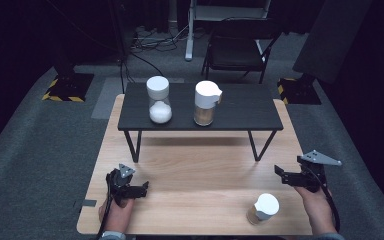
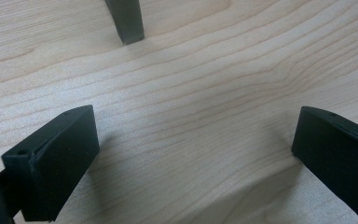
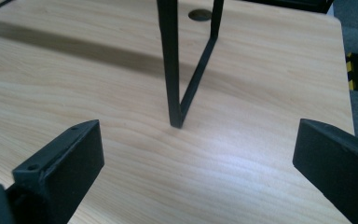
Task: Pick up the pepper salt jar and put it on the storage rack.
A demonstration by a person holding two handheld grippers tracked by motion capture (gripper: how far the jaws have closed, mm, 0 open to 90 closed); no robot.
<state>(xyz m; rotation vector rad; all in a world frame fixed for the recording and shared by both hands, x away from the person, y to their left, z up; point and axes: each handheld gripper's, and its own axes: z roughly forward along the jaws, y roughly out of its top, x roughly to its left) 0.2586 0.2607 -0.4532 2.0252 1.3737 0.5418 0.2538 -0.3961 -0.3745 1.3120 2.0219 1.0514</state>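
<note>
Grippers idle, both jaws apart and empty: left gripper (image 1: 141, 188) at 7 o'clock, right gripper (image 1: 281, 175) at 4, near jar (image 1: 263, 208), probably next grab.

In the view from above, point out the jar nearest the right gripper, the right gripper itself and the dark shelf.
small jar (image 1: 265, 208), high view, on its white lid.
right gripper (image 1: 280, 175), high view, between its open jaw tips.
dark shelf (image 1: 250, 107), high view, on its bare top.
</note>
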